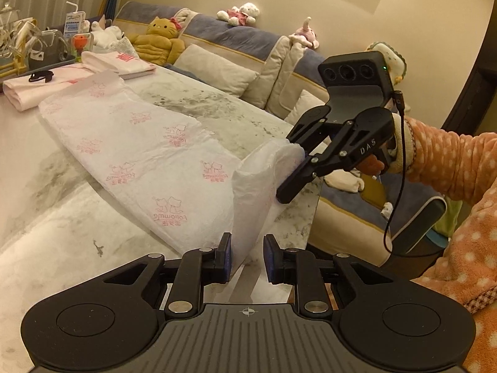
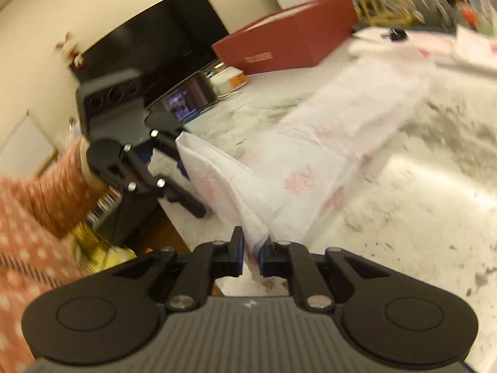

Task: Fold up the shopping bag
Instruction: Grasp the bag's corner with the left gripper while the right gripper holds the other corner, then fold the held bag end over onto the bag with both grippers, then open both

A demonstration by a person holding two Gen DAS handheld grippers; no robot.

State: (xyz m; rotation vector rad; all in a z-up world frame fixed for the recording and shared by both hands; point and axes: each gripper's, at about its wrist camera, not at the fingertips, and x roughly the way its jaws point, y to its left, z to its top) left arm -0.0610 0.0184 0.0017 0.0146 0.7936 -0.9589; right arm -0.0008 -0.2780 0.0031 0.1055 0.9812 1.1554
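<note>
Thin white plastic, so the bag [image 1: 136, 155] needs both ends pinned or it just slides around the marble table [image 1: 56, 248]. Most of it lies flat in a long strip, only the near end lifted. My left gripper [image 1: 247, 259] has that end between its pads, jaws narrow but with a visible gap, so I can't tell if it's really pinched. My right gripper [image 2: 251, 256] is nearly closed on the other corner, film bunched between the pads. Holding both corners up should let me flip this end over onto the flat part.
</note>
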